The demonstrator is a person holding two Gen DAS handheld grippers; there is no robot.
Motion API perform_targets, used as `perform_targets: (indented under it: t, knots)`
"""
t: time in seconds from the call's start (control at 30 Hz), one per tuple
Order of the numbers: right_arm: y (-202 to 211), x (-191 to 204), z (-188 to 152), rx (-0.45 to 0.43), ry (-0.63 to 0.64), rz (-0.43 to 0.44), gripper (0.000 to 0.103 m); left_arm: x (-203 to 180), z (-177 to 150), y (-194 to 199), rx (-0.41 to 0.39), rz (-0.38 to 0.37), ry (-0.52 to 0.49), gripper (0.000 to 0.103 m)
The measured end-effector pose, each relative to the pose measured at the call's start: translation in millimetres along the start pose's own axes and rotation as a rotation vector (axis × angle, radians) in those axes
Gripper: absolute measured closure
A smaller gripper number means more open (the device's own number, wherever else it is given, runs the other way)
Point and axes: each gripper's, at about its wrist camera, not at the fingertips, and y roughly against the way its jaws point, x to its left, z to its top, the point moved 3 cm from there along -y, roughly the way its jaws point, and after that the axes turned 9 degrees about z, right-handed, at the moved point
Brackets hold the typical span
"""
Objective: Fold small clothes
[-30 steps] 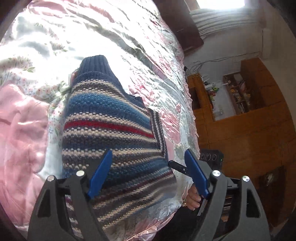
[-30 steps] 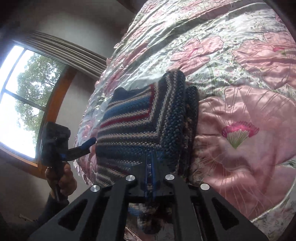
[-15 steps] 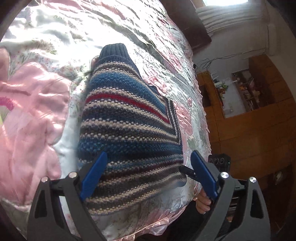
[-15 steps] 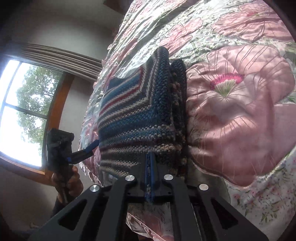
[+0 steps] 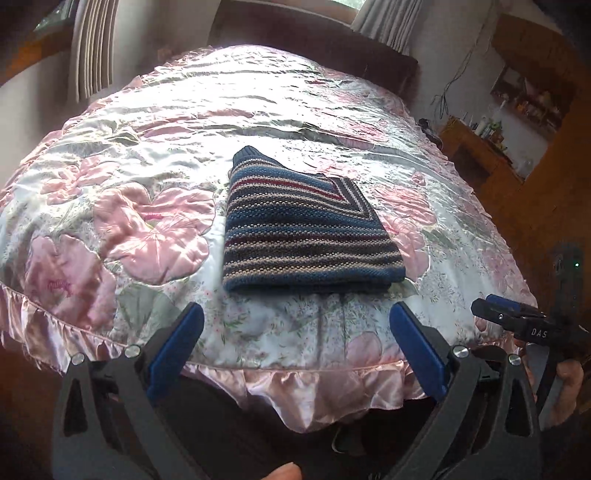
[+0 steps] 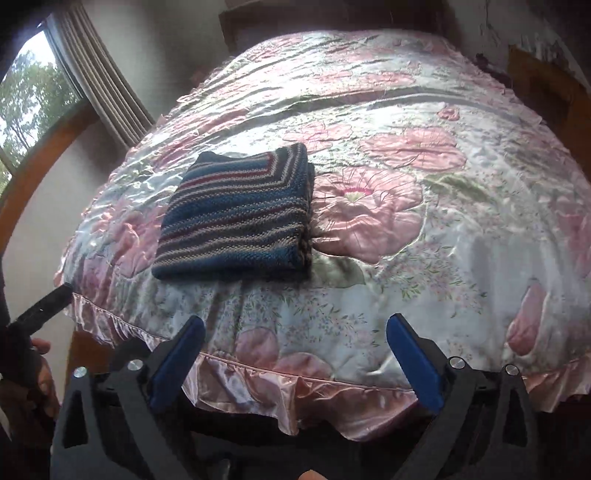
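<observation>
A striped knitted sweater (image 5: 303, 229) in blue, grey, cream and red lies folded into a compact rectangle near the front edge of the bed; in the right wrist view the sweater (image 6: 236, 218) sits left of centre. My left gripper (image 5: 295, 332) is open, pulled back above the bed's front edge, holding nothing. The right gripper (image 6: 295, 343) is also open and empty, back from the sweater and off to its right. Part of the right gripper (image 5: 524, 317) shows at the right edge of the left wrist view, held by a hand (image 5: 565, 391).
A shiny pink floral quilt (image 5: 155, 221) with a ruffled hem (image 6: 258, 384) covers the bed. A window and curtains (image 6: 103, 74) stand to the left, wooden furniture (image 5: 476, 155) with small items to the right, and a dark headboard (image 5: 314, 33) at the far end.
The right gripper let go of the sweater's edge and opened. Both grippers drew back and up from the bed, leaving the folded sweater lying flat.
</observation>
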Motion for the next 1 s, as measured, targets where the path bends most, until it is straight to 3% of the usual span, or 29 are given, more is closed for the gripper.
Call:
perform_targets:
  t: [0.27,0.37,0.53,1.0]
  knots:
    - [86.5,56.0,-16.8,-0.173,0.172,-0.151,0.004,-23.5,-17.3,93.2,-0.108,0.031,-0.046,0.003]
    - [109.3,68.2,-22.5,-0.213,0.172,-0.132,0.004,-30.5,-23.0,111.0,-0.122,0.025,-0.053,0.003]
    - [134.8,78.3,-28.0,-0.270,0.171,-0.143,0.004,-43.0,-33.6,121.5,-0.139,0.031,-0.085,0.003]
    - [143.0,87.1,-40.1,-0.279,0.168,-0.125,0.004,-53.4,-38.0,133.2,-0.167,0.077,-0.100,0.003]
